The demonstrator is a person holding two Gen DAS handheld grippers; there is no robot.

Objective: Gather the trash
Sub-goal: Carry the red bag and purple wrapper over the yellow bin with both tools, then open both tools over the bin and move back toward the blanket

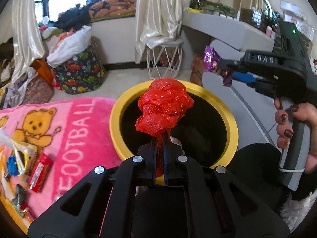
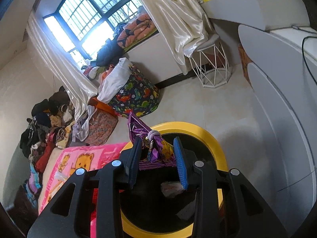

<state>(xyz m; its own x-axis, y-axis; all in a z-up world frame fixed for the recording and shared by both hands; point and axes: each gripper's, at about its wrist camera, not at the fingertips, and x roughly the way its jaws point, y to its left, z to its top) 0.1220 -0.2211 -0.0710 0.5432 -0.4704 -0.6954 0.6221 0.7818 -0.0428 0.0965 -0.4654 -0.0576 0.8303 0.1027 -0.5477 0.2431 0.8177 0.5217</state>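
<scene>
My left gripper (image 1: 160, 138) is shut on a crumpled red plastic bag (image 1: 165, 107), which hangs over the mouth of a yellow-rimmed round bin (image 1: 116, 123) lined in black. My right gripper (image 2: 159, 150) is shut on a purple foil snack wrapper (image 2: 156, 148) tied with a white band, held above the same bin (image 2: 210, 136). In the left wrist view the right gripper (image 1: 221, 65) comes in from the right with the purple wrapper (image 1: 211, 58), a hand on its grip. Some crumpled paper trash (image 2: 171, 188) lies inside the bin.
A pink bear blanket (image 1: 79, 127) left of the bin carries several wrappers, among them a red packet (image 1: 39, 171). A dinosaur-print fabric hamper (image 1: 81, 73), a white wire stool (image 1: 164, 59), clothes piles and a curved white desk (image 1: 227, 29) stand around.
</scene>
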